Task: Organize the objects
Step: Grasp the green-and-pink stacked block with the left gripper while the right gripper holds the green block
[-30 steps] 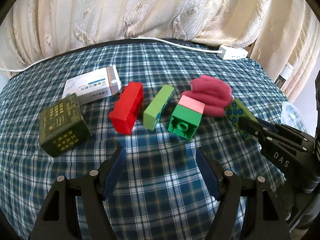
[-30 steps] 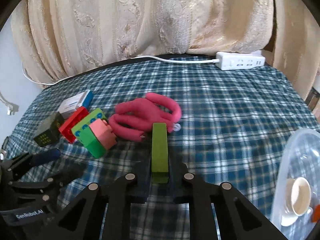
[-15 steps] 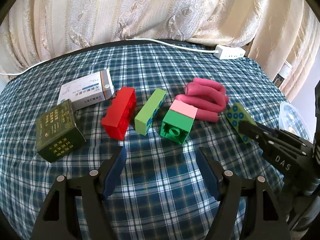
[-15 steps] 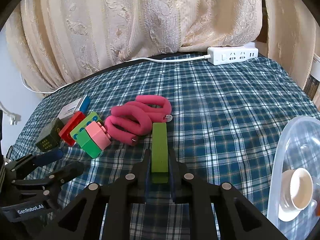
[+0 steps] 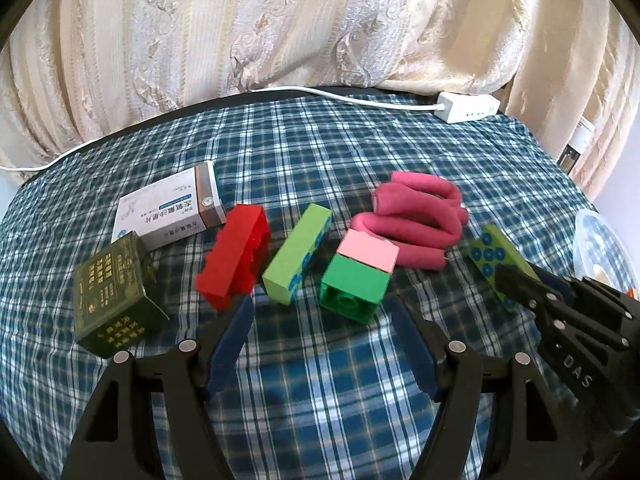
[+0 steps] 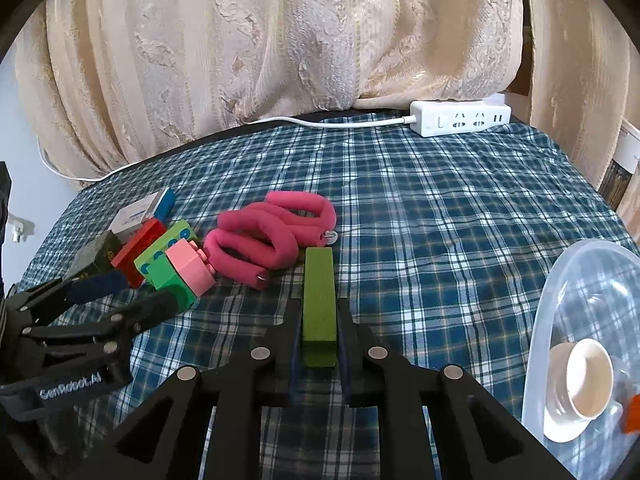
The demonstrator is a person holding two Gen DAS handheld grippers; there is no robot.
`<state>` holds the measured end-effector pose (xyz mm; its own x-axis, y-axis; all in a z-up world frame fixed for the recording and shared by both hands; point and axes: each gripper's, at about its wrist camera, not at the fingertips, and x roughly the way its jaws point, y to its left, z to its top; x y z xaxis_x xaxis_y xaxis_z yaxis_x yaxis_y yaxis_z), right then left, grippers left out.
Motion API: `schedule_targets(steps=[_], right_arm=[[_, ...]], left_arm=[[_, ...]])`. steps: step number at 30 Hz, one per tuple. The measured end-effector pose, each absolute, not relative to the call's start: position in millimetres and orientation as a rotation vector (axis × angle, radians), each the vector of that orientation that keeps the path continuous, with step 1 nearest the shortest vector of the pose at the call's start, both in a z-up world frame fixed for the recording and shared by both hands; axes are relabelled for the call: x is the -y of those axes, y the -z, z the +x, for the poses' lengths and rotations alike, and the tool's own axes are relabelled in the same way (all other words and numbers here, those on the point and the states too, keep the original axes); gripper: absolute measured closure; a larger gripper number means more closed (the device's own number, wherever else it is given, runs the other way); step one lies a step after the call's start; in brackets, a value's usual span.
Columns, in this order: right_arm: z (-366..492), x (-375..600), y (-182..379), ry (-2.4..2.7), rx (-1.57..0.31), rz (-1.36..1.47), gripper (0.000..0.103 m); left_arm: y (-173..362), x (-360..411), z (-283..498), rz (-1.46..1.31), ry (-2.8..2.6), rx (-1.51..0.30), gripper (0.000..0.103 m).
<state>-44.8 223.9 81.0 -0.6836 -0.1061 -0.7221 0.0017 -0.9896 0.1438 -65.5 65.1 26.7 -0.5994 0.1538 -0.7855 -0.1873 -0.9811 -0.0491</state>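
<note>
R gripper (image 6: 318, 320) clenched on long olive-green rectangular block (image 6: 319, 296), centre-bottom of frame, block tip near coiled pink foam tube (image 6: 272, 236). L gripper (image 5: 322, 312) released, nothing between fingers, w/ green-and-pink stacked brick (image 5: 360, 276) just ahead, centre frame.

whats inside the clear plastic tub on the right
In the clear plastic tub a white cup lies tipped on a saucer, beside something orange cut off by the frame. The rest is out of view.
</note>
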Motion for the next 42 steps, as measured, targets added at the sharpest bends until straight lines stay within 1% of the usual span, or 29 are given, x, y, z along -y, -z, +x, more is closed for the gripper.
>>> schedule_targets(steps=[15,20,24,27,29,31,33,42], right_arm=[[-43.7,-226.1,-83.2,2.813,0.228,1.209,0.087],[-43.8,-227.4,-83.6,2.805,0.245,1.206,0.087],[-44.1,-227.8,-83.7,2.803,0.249,1.206,0.087],[-44.3,-228.0,-83.9,2.804,0.248,1.206,0.087],[-44.4,-228.3,-84.0,2.804,0.251,1.206,0.087],[-44.4,-228.1,-84.0,2.804,0.250,1.206,0.087],[-44.5,-227.6,-84.2,2.806,0.251,1.207,0.087],[-46.1,-228.6,-83.2,2.805,0.262,1.210,0.087]], left_arm=[[-16.8,-64.7,-82.4,-1.304,-2.630,-0.032,0.030],[-18.1,-73.7,-87.1,-1.283,-2.622,-0.058,0.030],[-19.1,-85.6,-87.4,-1.253,-2.615,-0.115,0.030],[-17.7,-91.1,-85.8,-1.241,-2.609,-0.147,0.033],[-17.3,-92.7,-85.8,-1.236,-2.613,-0.161,0.040],[-17.2,-91.6,-87.0,-1.238,-2.618,-0.152,0.050],[-16.8,-90.2,-87.8,-1.243,-2.618,-0.136,0.055],[-25.3,-91.7,-74.9,-1.211,-2.650,-0.148,0.055]])
